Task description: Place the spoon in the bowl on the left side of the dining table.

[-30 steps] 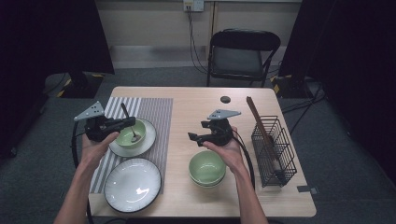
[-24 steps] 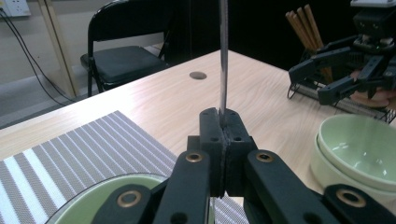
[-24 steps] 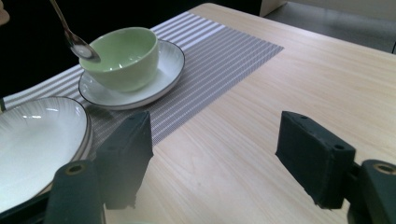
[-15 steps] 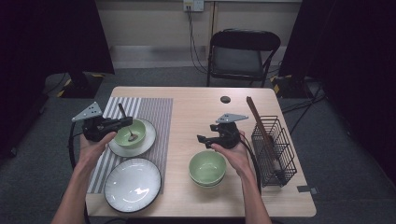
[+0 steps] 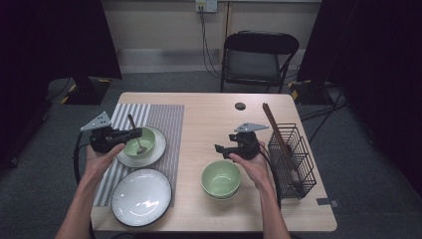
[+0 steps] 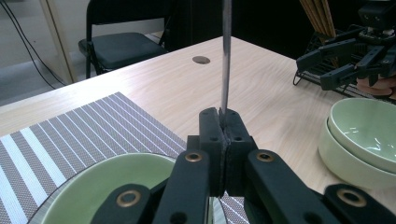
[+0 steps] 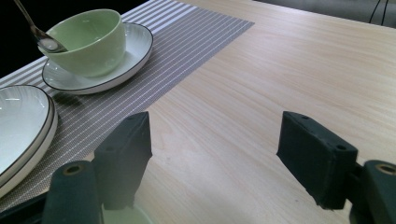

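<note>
While the left gripper (image 5: 130, 134) clamps a thin steel spoon (image 5: 135, 133) by its handle over the green bowl (image 5: 140, 141) on the mat, the right gripper (image 5: 221, 150) hovers wide open, empty, beside 2 stacked bowls (image 5: 221, 179).

a slim metal spoon (image 5: 135, 134) stands tilted with its bowl end inside a pale green bowl (image 5: 139, 142), which sits on a white dark-rimmed plate (image 5: 155, 154).
</note>
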A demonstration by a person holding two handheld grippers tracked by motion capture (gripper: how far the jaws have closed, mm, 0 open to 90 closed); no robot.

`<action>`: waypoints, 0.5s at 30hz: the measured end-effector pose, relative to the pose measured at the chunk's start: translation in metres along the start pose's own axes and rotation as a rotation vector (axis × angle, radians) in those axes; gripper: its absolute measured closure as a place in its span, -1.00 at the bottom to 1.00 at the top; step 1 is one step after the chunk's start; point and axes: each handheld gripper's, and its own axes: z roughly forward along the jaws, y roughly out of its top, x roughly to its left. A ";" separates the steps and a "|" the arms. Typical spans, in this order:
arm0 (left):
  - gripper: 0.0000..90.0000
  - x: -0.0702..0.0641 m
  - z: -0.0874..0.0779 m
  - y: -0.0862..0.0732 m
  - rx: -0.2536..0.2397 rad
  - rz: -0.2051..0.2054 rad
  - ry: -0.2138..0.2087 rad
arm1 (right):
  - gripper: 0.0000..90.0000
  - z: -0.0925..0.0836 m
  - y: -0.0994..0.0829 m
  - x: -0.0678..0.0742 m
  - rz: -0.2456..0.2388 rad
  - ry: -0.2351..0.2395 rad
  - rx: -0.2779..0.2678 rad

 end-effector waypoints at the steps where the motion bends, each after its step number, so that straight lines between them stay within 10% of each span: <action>1: 0.98 0.000 0.000 0.000 0.000 0.000 0.000 | -0.44 0.000 0.000 0.000 0.000 0.000 0.000; 15: 0.90 -0.009 0.003 -0.011 0.058 0.023 0.005 | -0.44 0.005 -0.013 -0.008 0.022 -0.025 0.024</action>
